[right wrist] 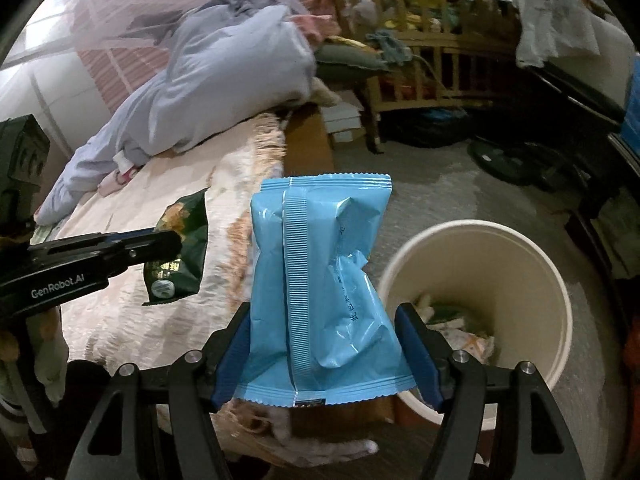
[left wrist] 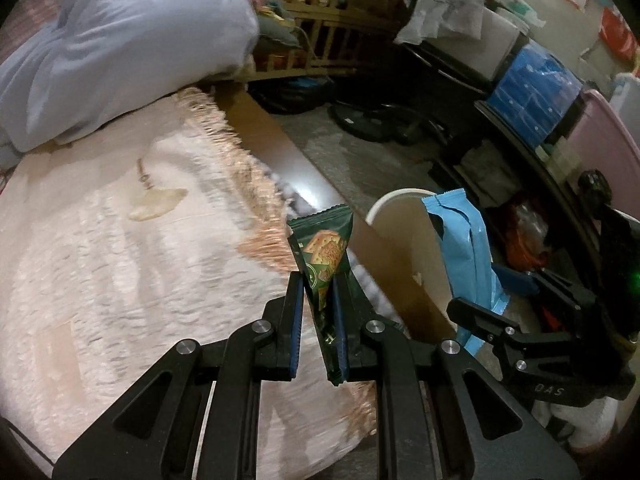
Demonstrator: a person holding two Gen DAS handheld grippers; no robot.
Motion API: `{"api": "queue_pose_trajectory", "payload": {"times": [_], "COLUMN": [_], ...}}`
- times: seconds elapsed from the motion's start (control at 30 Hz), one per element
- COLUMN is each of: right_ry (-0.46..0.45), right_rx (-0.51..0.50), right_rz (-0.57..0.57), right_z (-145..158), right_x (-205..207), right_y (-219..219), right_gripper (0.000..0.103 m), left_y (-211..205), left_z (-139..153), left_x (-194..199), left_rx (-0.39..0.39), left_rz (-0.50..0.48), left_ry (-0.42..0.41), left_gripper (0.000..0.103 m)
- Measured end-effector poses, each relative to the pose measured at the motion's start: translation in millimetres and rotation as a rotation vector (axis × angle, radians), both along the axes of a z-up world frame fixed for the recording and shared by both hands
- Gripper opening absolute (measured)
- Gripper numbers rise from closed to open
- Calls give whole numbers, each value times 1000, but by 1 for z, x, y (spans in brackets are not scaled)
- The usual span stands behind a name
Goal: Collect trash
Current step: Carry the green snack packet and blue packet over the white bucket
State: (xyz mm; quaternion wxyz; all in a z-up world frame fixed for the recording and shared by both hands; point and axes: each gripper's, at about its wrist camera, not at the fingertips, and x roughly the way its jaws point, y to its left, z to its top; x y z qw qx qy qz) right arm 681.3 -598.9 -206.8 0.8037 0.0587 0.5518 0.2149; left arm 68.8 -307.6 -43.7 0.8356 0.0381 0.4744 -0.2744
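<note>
**A:** What does each hand carry?

**B:** The left gripper (left wrist: pixel 318 280) is clenched on a green wrapper (left wrist: pixel 326 252), a cracker picture printed on it, its sealed top edge standing up past the fingertips. The right gripper (right wrist: pixel 324 320) grasps a blue packet (right wrist: pixel 320 280) across its width, blue pads pressed to both side edges, seam facing the camera.

**A:** And where is all this?

**B:** At the edge of a bed (left wrist: pixel 120 260) covered by a pale pink fringed blanket. A lilac duvet (left wrist: pixel 120 40) is heaped at the far end. The green wrapper hangs over the blanket's fringe; the blue packet hangs just beside the bed, near the bin.

**A:** The bin?

**B:** A cream round bin (right wrist: pixel 532 248) stands on the floor against the bed's wooden side. In the right wrist view its mouth opens just right of the blue packet, and crumpled wrappers and scraps (right wrist: pixel 460 324) lie at the bottom. In the left wrist view only its rim shows, behind the blue packet.

**A:** How do the two grippers stand to each other?

**B:** Side by side, apart, both tilted downward. From the right camera the left one reaches in from the left edge, the green wrapper pinched flat at its tip.

**A:** The background?

**B:** A wooden cot (right wrist: pixel 420 40) piled with clutter, and a blue crate (left wrist: pixel 536 88) on a shelf, partly blurred.
</note>
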Motion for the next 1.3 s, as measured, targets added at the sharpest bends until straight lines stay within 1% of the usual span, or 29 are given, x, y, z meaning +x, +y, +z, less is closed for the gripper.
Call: {"api": "queue_pose_trajectory", "payload": {"times": [0.3,0.47,0.67,0.83,1.1,1.3], "right_ry": [18,28,49,60,90,104], "right_rx": [-7,-12,-17,-19,-19,-19], "right_rz": [-82,-122,-157,-185,-237,-260], "right_z": [-9,-13,-23,-30,-48,-57], "right_x": [-3,-4,-5,-6,0,1], "right_y": [-45,-64,-80,-92,-110,-115], "right_gripper": [69,69,70,70,71,71], "left_y": [-36,-52,-70,-88,-114,-122], "left_z": [-4,-7,-13,-18,-29,-34], "left_x": [-6,-7,-5,-3,1,5], "left_rx": [18,15,6,-22,-22,-14], "left_rz": [-47,-61,-75,-87,-100,-101], "left_ry": [-3,4,24,58,79,86], "left_gripper": [12,12,12,12,12,12]}}
